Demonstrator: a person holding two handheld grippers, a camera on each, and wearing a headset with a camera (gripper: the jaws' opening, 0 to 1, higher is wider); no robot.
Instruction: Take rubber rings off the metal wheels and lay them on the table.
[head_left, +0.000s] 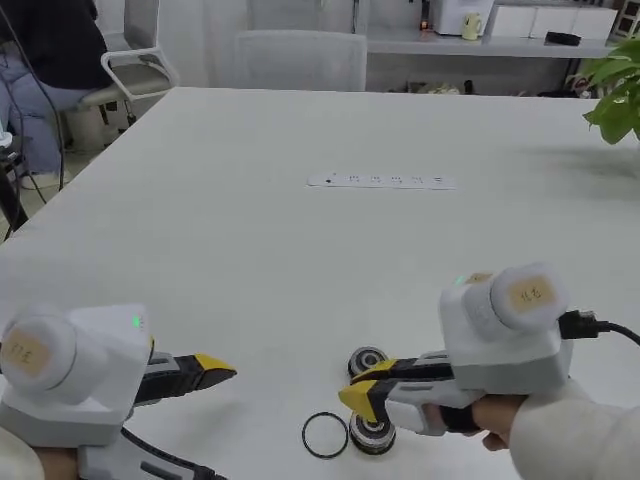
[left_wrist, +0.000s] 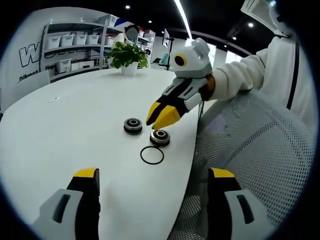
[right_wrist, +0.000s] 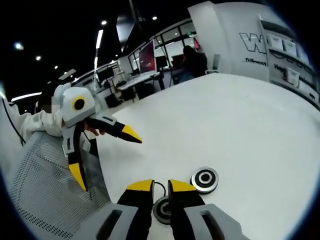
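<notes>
Head view looks down on a white worktop. At the lower right of the frame the right tongs are narrow, the yellow tips nearly together, just over the near wheel. Whether they pinch anything cannot be told. A loose black ring lies flat on the worktop, just beside this wheel on its left. The second wheel lies flat a little higher in the frame, apart from the first. At the lower left the left tongs are well apart from the wheels. In the left gripper view their jaws stand wide with nothing held. A power strip lies near the frame centre.
</notes>
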